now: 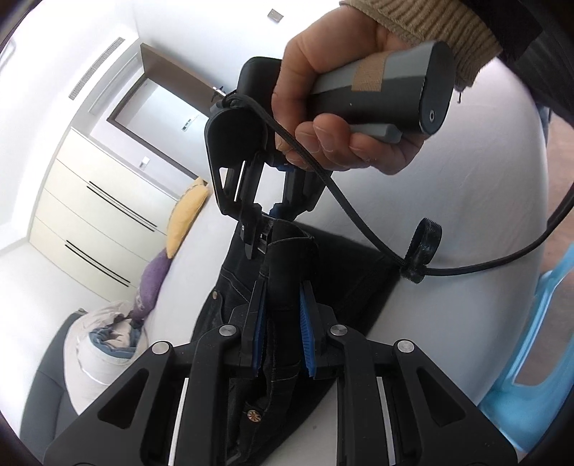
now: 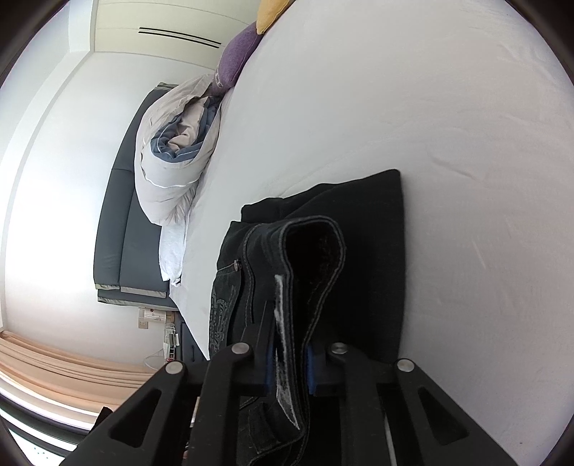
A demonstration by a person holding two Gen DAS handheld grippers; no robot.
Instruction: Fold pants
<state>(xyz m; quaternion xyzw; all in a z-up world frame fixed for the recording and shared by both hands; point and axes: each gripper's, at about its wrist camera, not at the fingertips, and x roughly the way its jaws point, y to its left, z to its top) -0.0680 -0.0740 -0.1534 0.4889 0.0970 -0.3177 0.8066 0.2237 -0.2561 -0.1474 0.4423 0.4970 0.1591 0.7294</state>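
From the left wrist view, the left gripper (image 1: 282,322) is clenched on a thick fold of the dark pants (image 1: 247,272), its blue-lined pads pressing the denim from both sides. The garment lies on the white bed (image 1: 466,200), and its waistband runs away from the camera toward the right gripper (image 1: 263,233), which pinches the far end of the same band. A hand (image 1: 344,107) wraps around that gripper's grey handle, a ribbed tan sleeve (image 1: 430,21) showing at the wrist before the frame cuts it off. A black cable (image 1: 358,211) loops from the tool across the sheet and partly covers the pants. The lower part of the garment is hidden beneath the gripper's own black linkage, with only a metal button (image 1: 253,416) peeking through. A yellow pillow (image 1: 186,218) and a purple pillow (image 1: 154,276) sit at the bed's edge, beside a rolled duvet (image 1: 104,340); a blue plastic chair (image 1: 538,358) is cut off at the right.

From the right wrist view, the right gripper (image 2: 290,362) grasps the waistband, which stands up in a loop between the pads, a frayed white label showing on its inner face. The pants (image 2: 358,222) rest folded on the bed (image 2: 430,107) beyond. The pads are mostly hidden by cloth, and the waistband's inside is too dark to read. The duvet (image 2: 172,161) and purple pillow (image 2: 233,61) lie at the left.
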